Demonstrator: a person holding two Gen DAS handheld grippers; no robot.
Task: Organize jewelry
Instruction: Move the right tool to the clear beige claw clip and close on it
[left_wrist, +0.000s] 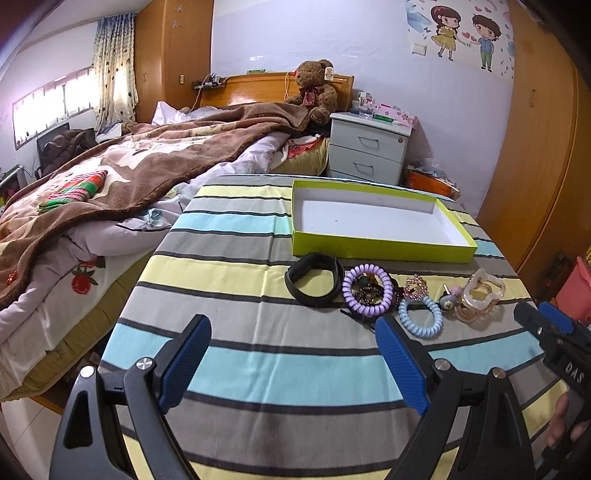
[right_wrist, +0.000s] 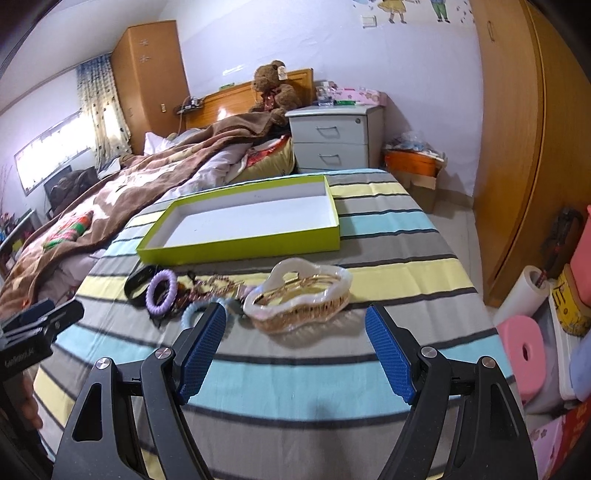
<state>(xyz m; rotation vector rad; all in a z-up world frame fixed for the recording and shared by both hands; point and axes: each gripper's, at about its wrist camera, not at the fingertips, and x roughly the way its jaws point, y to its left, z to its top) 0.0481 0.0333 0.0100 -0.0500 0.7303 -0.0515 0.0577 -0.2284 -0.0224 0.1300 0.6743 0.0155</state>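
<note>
A lime-green box (left_wrist: 380, 249) with a white inside lies open and empty on the striped cloth; it also shows in the right wrist view (right_wrist: 240, 249). In front of it lies a row of accessories: a black band (left_wrist: 312, 284), a purple coil hair tie (left_wrist: 367, 290), a pink crown clip (left_wrist: 415, 288), a light blue coil tie (left_wrist: 421, 318) and a cream and gold hair claw (left_wrist: 480, 299) (right_wrist: 299, 299). My left gripper (left_wrist: 293, 334) is open above the cloth, short of the row. My right gripper (right_wrist: 295, 321) is open just before the hair claw.
The striped table (left_wrist: 258, 369) stands beside a bed with a brown blanket (left_wrist: 129, 173). A grey nightstand (left_wrist: 367, 147) is behind the box. A wooden wardrobe (right_wrist: 517, 147) and pink stools and boxes (right_wrist: 524, 350) stand at the right.
</note>
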